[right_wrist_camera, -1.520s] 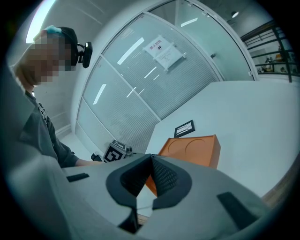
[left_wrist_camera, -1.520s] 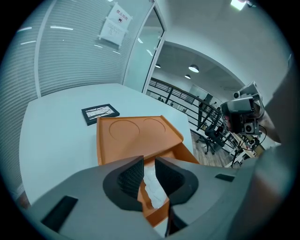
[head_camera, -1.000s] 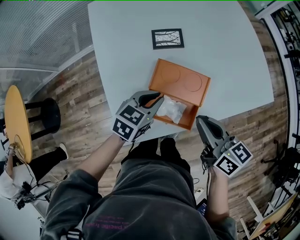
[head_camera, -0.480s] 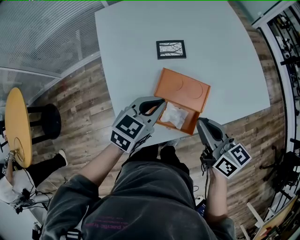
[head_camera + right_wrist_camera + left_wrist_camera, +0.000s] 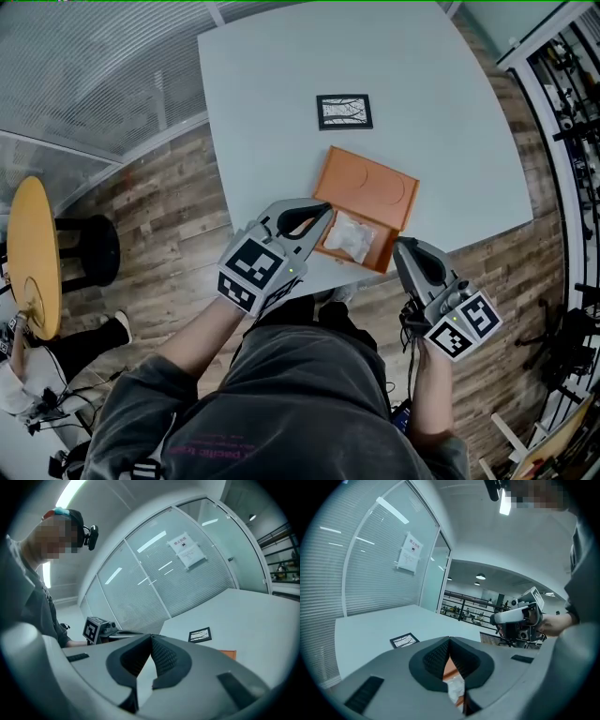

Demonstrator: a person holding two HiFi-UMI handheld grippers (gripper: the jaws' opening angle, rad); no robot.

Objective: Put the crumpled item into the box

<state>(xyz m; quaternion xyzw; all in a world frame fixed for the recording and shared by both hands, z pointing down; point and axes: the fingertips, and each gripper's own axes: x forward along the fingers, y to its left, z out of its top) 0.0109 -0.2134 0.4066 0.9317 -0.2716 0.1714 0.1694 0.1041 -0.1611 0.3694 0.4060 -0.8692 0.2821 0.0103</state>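
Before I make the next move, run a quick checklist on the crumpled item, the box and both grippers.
1. Crumpled white plastic item inside open orange box: ok.
2. Item fully below the box rim: cannot tell.
3. Left hand-held gripper shut, holding nothing: ok.
4. Left hand-held gripper clear of the box's near corner: cannot tell.
5. Right hand-held gripper shut, empty, beside the pale grey table: ok.

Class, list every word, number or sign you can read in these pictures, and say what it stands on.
Wall notice: print too small to read.
Sweatshirt print: pink, too blurred to read.
Marker cubes: square patterns, no letters.
Card: a picture, no words.
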